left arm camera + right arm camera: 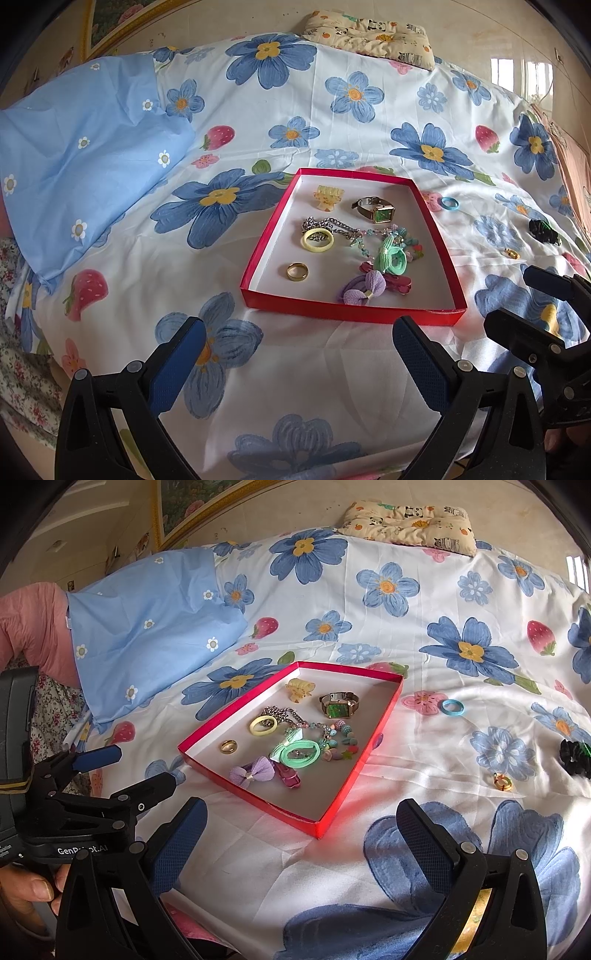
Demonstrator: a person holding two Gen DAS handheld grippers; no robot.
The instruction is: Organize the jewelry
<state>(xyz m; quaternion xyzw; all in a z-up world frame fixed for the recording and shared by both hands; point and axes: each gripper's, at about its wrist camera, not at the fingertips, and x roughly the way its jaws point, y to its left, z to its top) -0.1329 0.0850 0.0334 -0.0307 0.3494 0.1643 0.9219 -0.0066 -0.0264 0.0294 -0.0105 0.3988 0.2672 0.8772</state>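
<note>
A shallow red tray (255,258) (354,775) lies on the flowered bed sheet. Inside it are a green-faced watch (376,209) (338,706), a gold ring (297,272) (229,746), a yellow ring (317,239) (263,725), a chain, a bead bracelet, a mint hair tie (391,256) (299,755), a purple bow (364,290) (253,771) and a small yellow clip (328,196) (300,689). Right of the tray lie a blue ring (450,204) (452,707), a black scrunchie (542,230) (574,757) and a small gold earring (511,253) (502,782). My left gripper (299,345) and right gripper (301,827) are both open and empty, hovering near the tray's front edge.
A light blue pillow (81,155) (147,620) lies at the left. A panda-print cushion (373,37) (410,520) sits at the far edge of the bed. A hand (26,886) holds the left gripper's handle.
</note>
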